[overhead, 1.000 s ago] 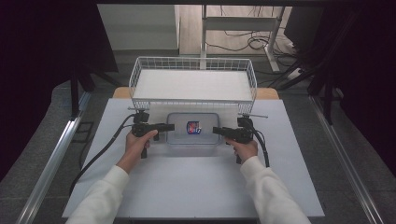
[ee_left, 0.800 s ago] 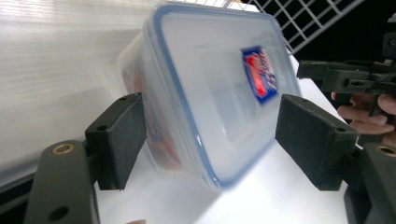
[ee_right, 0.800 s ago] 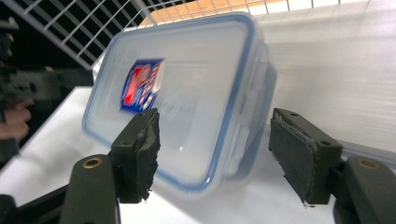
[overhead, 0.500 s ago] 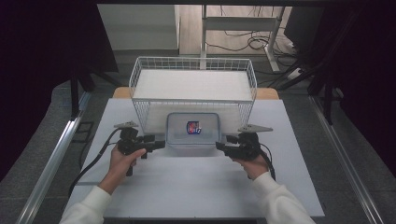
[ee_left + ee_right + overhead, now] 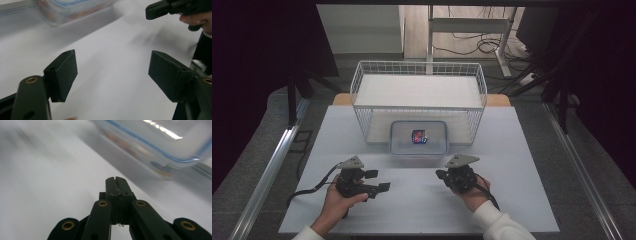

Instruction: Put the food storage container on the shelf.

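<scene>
A clear lidded container (image 5: 418,145) with a blue-rimmed lid holds a small colourful item (image 5: 419,136) and stands against the front of the white wire basket (image 5: 362,85). My left gripper (image 5: 379,181) lies near the table's front edge, left of centre. Its jaws have just been opening and stand wide apart over bare table (image 5: 112,67), with nothing between them. My right gripper (image 5: 440,174) is in front of the container's right corner. Its jaws have just closed and are shut on nothing (image 5: 115,180). The container looms blurred ahead of both (image 5: 65,12) (image 5: 160,147).
The white table top (image 5: 522,165) spreads around both hands. In the left gripper view, the right gripper (image 5: 160,8) and its hand show at the top right. Metal rails run along both sides of the table, and cables lie on the floor behind.
Both hands have drawn back from the container's sides toward the near edge. The right jaws have shut. The container has stayed at the basket.
</scene>
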`<state>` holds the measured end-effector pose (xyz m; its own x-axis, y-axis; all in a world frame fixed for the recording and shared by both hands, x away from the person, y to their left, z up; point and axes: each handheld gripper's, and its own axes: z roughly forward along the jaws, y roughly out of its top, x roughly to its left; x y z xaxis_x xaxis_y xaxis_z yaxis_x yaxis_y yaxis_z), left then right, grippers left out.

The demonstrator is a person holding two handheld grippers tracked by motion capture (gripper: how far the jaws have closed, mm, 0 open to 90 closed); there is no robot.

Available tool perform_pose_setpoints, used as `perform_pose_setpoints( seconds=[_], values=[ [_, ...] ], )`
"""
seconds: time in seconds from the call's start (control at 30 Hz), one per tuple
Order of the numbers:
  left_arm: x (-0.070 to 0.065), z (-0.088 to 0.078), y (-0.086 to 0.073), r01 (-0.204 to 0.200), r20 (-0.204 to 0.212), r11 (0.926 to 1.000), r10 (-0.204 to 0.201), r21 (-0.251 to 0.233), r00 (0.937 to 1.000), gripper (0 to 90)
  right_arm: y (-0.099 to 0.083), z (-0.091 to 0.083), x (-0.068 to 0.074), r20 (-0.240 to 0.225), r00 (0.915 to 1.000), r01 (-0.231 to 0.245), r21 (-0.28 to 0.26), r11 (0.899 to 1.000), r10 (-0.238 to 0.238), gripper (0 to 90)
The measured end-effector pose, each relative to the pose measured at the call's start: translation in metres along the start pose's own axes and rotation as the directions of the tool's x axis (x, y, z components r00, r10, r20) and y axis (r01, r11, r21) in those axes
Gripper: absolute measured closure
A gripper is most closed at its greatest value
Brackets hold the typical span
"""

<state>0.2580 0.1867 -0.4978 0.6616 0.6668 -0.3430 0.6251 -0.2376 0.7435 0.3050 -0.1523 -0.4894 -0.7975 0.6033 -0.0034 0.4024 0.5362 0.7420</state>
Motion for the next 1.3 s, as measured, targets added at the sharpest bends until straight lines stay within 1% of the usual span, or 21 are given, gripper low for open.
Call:
perform_pose_setpoints(
  seconds=[0.1, 0.23, 0.33, 0.37, 0.43, 0.47, 0.5, 0.53, 0.57, 0.6, 0.63, 0.7, 0.73, 0.83, 0.9, 0.97, 1.03, 1.1, 1.2, 1.27, 1.3],
  values=[
    [-0.003, -0.002, -0.005, -0.032, -0.033, 0.9993, 0.033, 0.018, 0.9989, 23.2, 0.003, 0.011, 0.006, 0.000, 0.9996, 0.029, 0.025, 0.999, -0.029, 88.9],
    [-0.005, -0.002, -0.007, -0.038, -0.039, 0.9991, 0.038, 0.019, 0.9985, 23.0, 0.009, 0.029, 0.010, 0.008, 0.9990, 0.044, 0.044, 0.998, -0.045, 88.9],
    [-0.005, -0.002, -0.007, -0.035, -0.039, 0.9992, 0.036, 0.021, 0.9986, 23.0, 0.017, 0.043, 0.011, 0.010, 0.9995, 0.030, 0.049, 0.998, -0.030, 88.9],
    [-0.005, -0.003, -0.007, -0.035, -0.042, 0.9992, 0.036, 0.019, 0.9985, 22.9, 0.023, 0.056, 0.012, 0.022, 0.9992, 0.033, 0.051, 0.998, -0.034, 88.9],
    [-0.005, -0.005, -0.006, -0.034, -0.046, 0.9994, 0.034, 0.011, 0.9983, 22.8, 0.025, 0.059, 0.012, 0.029, 0.9990, 0.033, 0.050, 0.998, -0.034, 89.0],
    [-0.005, -0.006, -0.006, -0.028, -0.049, 0.9996, 0.029, 0.006, 0.9984, 22.8, 0.028, 0.065, 0.011, 0.034, 0.9992, 0.018, 0.042, 0.999, -0.019, 89.0],
    [-0.004, -0.007, -0.005, -0.032, -0.052, 0.9995, 0.032, 0.003, 0.9981, 22.7, 0.030, 0.067, 0.010, 0.040, 0.9991, 0.013, 0.040, 0.999, -0.015, 89.0],
    [-0.004, -0.007, -0.005, -0.033, -0.052, 0.9994, 0.033, 0.001, 0.9981, 22.6, 0.034, 0.072, 0.007, 0.070, 0.9976, 0.005, 0.034, 0.999, -0.007, 89.0],
    [-0.004, -0.008, -0.005, -0.033, -0.053, 0.9994, 0.033, -0.002, 0.9980, 22.6, 0.036, 0.072, 0.003, 0.073, 0.9973, -0.016, 0.023, 1.000, 0.014, 89.0],
    [-0.004, -0.009, -0.005, -0.035, -0.053, 0.9994, 0.035, -0.001, 0.9980, 22.6, 0.036, 0.072, 0.003, 0.073, 0.9973, -0.016, 0.023, 1.000, 0.014, 89.0],
    [-0.004, -0.009, -0.005, -0.036, -0.054, 0.9993, 0.036, -0.001, 0.9979, 22.6, 0.037, 0.072, 0.000, 0.066, 0.9974, -0.028, 0.018, 0.999, 0.027, 89.1],
    [-0.004, -0.010, -0.005, -0.036, -0.057, 0.9993, 0.036, -0.006, 0.9977, 22.5, 0.038, 0.073, -0.002, 0.083, 0.9963, -0.025, 0.016, 1.000, 0.024, 89.1],
    [-0.004, -0.011, -0.005, -0.034, -0.058, 0.9994, 0.034, -0.010, 0.9978, 22.5, 0.038, 0.073, -0.004, 0.088, 0.9955, -0.034, 0.003, 0.999, 0.034, 89.1],
    [-0.004, -0.012, -0.005, -0.034, -0.061, 0.9993, 0.033, -0.014, 0.9976, 22.4, 0.043, 0.071, -0.010, 0.071, 0.9959, -0.055, -0.023, 0.998, 0.056, 89.1],
    [-0.003, -0.012, -0.004, -0.034, -0.064, 0.9994, 0.033, -0.011, 0.9974, 22.4, 0.050, 0.069, -0.011, 0.078, 0.9959, -0.043, -0.036, 0.998, 0.046, 89.1],
    [-0.003, -0.012, -0.004, -0.036, -0.066, 0.9993, 0.035, -0.010, 0.9972, 22.4, 0.056, 0.070, -0.013, 0.094, 0.9947, -0.040, -0.032, 0.999, 0.043, 89.1],
    [-0.003, -0.012, -0.004, -0.039, -0.067, 0.9992, 0.038, -0.008, 0.9970, 22.4, 0.060, 0.073, -0.017, 0.105, 0.9926, -0.058, -0.031, 0.998, 0.061, 89.1],
    [-0.003, -0.012, -0.004, -0.044, -0.070, 0.9990, 0.043, -0.008, 0.9966, 22.4, 0.063, 0.078, -0.021, 0.109, 0.9921, -0.058, -0.034, 0.998, 0.061, 89.1],
    [-0.002, -0.012, -0.003, -0.045, -0.071, 0.9989, 0.045, -0.010, 0.9965, 22.3, 0.068, 0.086, -0.025, 0.100, 0.9919, -0.076, -0.033, 0.997, 0.079, 89.1],
    [-0.001, -0.012, -0.003, -0.048, -0.069, 0.9988, 0.047, -0.009, 0.9965, 22.3, 0.071, 0.091, -0.027, 0.108, 0.9906, -0.081, -0.036, 0.996, 0.084, 89.1],
    [-0.001, -0.012, -0.004, -0.050, -0.070, 0.9987, 0.050, -0.008, 0.9963, 22.2, 0.075, 0.095, -0.031, 0.114, 0.9890, -0.090, -0.038, 0.995, 0.094, 89.1]
  ],
)
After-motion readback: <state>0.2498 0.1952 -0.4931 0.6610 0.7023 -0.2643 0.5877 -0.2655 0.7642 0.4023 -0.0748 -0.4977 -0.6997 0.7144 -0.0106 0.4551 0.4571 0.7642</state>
